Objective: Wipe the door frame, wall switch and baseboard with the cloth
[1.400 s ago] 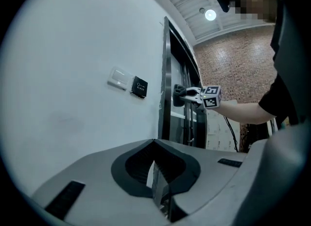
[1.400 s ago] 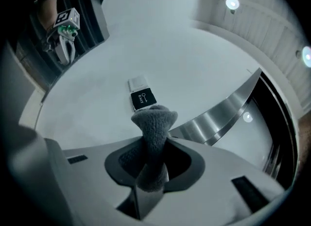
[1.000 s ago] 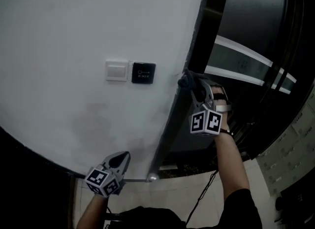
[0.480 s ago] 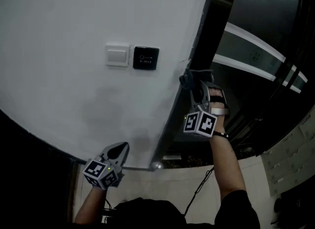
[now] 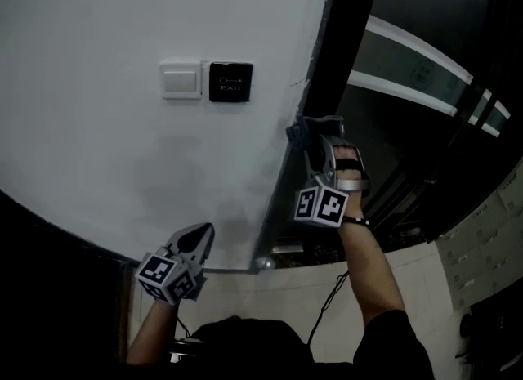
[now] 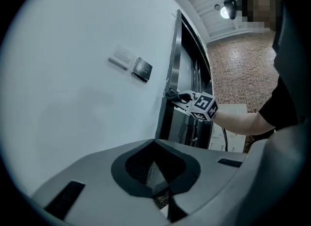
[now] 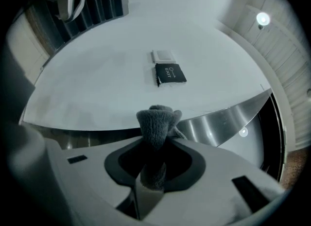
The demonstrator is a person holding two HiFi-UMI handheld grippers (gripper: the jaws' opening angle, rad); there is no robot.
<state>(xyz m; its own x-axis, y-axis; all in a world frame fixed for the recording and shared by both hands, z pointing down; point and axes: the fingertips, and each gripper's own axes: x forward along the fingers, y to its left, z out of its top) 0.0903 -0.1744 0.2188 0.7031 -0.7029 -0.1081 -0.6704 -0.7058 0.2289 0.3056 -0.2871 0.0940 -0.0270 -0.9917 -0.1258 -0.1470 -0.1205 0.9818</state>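
**Cloth's on the door frame, left gripper parked low**

Your right gripper (image 5: 317,140) is clamped on the cloth (image 7: 154,123). In its own view the grey terry wad is pinched right between the jaws and pokes out past the tips toward 12 o'clock. In the head view the wad sits against the wall-side edge of the dark frame (image 5: 331,60), about halfway up the strip you can see. Your forearm (image 5: 368,264) runs off toward 5 o'clock from it.

The switch (image 5: 181,80) is on the white wall (image 5: 106,158), up at roughly 10 o'clock from the cloth and well apart from it. A black exit button (image 5: 230,82) sits just beside the switch at its 3 o'clock, between switch and frame. In the right gripper view the pair shows at 12 o'clock beyond the cloth, with the switch farther off and the button nearer. The frame's shiny metal face sweeps away to 3 o'clock there.

Your left gripper (image 5: 203,239) is down at 7 o'clock from the right one, low near the bottom of the wall, tips aimed at the wall. Its jaws are closed together with nothing in them. Its own view shows the pads meeting and plain wall ahead, with the right gripper and cloth up at 1 o'clock on the frame.
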